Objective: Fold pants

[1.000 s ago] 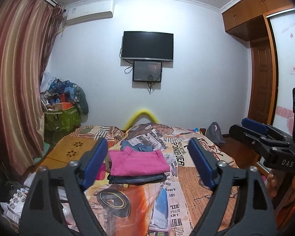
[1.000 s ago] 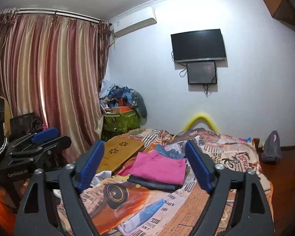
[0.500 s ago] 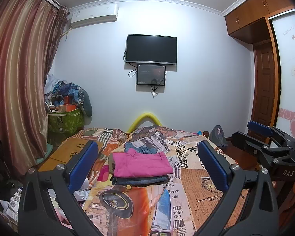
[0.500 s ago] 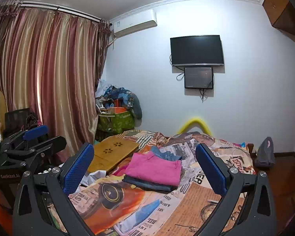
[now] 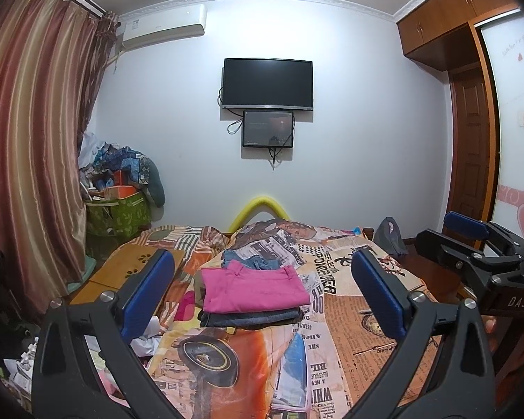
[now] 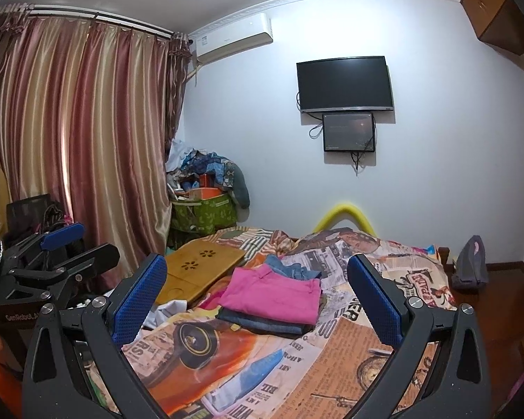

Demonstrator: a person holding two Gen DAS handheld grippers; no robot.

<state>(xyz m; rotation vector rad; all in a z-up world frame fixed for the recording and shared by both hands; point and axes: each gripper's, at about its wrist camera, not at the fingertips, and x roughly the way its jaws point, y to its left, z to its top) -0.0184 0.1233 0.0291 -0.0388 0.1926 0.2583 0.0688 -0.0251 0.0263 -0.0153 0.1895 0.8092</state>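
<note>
Folded pink pants [image 5: 253,289] lie on top of a stack of folded dark jeans [image 5: 251,317] in the middle of the bed; they also show in the right wrist view [image 6: 274,295]. A rumpled blue denim garment [image 5: 251,262] lies just behind the stack. My left gripper [image 5: 262,296] is open and empty, held in the air in front of the stack. My right gripper [image 6: 258,300] is open and empty too, at the same distance. Each gripper shows at the edge of the other's view: the right one [image 5: 471,244] and the left one [image 6: 63,248].
The bed carries a newspaper-and-car print sheet [image 5: 353,331]. A wooden lap tray [image 6: 199,269] lies at the bed's left. A green bag heaped with clothes [image 5: 118,206] stands by the striped curtain [image 5: 28,157]. A TV [image 5: 267,83] hangs on the far wall; a wooden door [image 5: 470,153] is at right.
Both grippers have opened wider and drawn back and up from the stack. The folded pants have not moved.
</note>
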